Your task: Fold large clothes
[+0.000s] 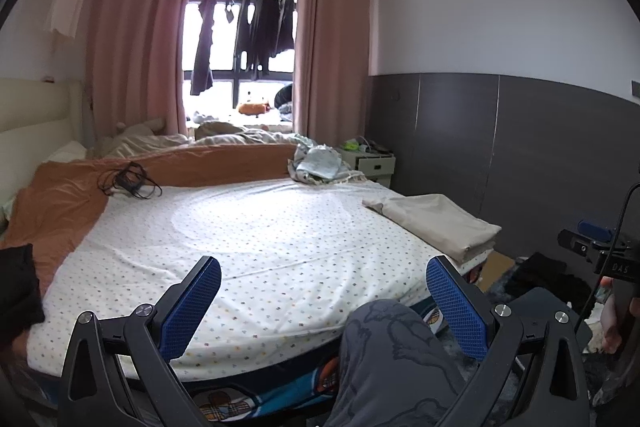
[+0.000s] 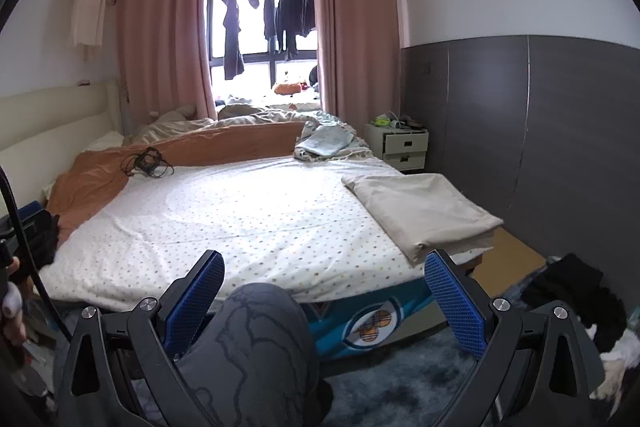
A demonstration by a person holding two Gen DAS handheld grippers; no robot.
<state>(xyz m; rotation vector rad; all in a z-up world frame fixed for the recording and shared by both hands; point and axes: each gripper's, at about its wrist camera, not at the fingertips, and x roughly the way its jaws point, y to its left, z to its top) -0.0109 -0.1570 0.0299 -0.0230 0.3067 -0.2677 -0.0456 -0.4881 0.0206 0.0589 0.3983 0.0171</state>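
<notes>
Both tools were held low at the near edge of the bed (image 2: 240,219), above the person's knee (image 2: 256,331) in grey patterned trousers: the left gripper (image 1: 324,291) and the right gripper (image 2: 325,285) each had blue-padded fingers spread wide, holding nothing. Farther off, at the bed's right edge, lay a beige folded cloth (image 2: 424,211), a flat, smooth stack, its long axis running from near right to far left. A dark clothes heap (image 2: 568,291) lay on the floor to the right.

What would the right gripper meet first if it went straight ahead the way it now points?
Probably the dotted white bed sheet: the open right gripper points over the person's knee toward the bed. Depth is unclear, so the knee might come first.
</notes>
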